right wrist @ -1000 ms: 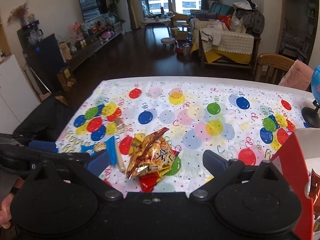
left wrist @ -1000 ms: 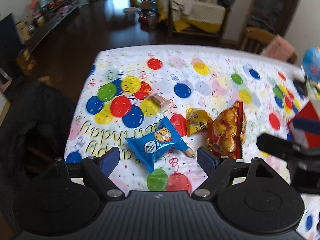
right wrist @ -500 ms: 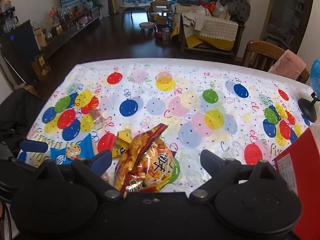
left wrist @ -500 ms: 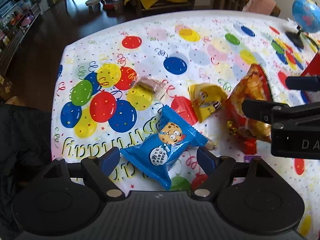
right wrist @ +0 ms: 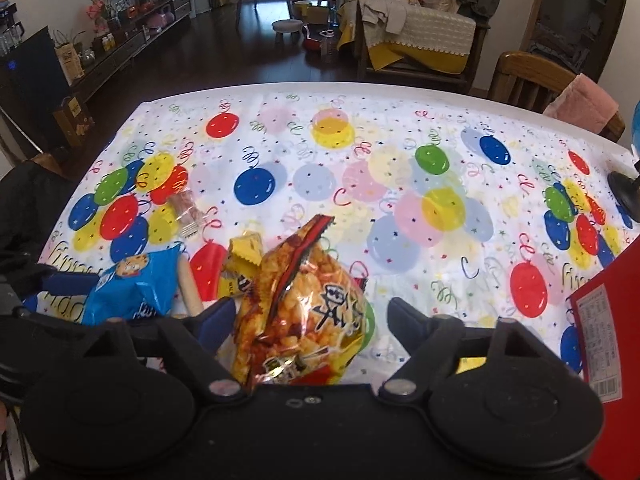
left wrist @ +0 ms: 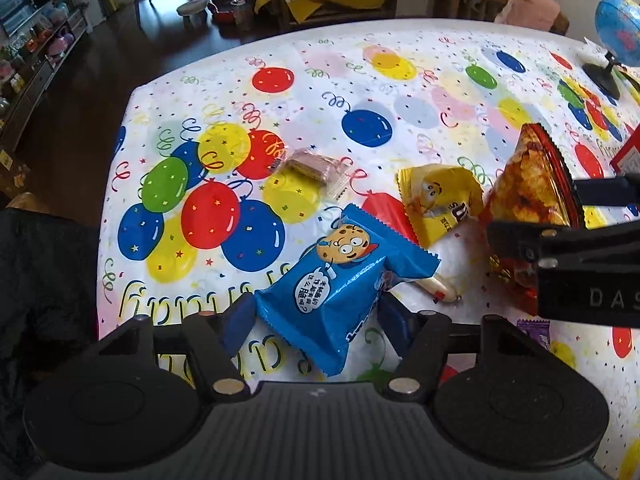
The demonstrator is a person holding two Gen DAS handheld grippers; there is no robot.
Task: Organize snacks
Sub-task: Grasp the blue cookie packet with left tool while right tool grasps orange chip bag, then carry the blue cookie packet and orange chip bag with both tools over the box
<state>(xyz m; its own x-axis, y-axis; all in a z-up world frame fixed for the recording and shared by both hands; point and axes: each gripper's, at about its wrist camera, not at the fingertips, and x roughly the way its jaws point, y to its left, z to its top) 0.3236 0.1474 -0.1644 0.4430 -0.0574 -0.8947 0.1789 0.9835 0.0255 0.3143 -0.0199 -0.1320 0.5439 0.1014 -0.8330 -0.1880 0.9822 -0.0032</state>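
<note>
Left wrist: left gripper [left wrist: 316, 316] low over the balloon cloth [left wrist: 400, 92], jaws just closing about the blue pack [left wrist: 340, 280]. Both pads sit at the pack's sides; a firm pinch I cannot confirm. A stick snack [left wrist: 436, 290] lies under its far corner. Best to squeeze mid-body, not the crimped end, and lift straight so the stick stays down.

Right wrist: right gripper [right wrist: 310, 320] also just closing, the orange bag [right wrist: 308, 312] between the pads. Left pad touches; right pad stands clear. The bag is puffy; close gently, then carry toward the red box [right wrist: 600, 320], probably.
</note>
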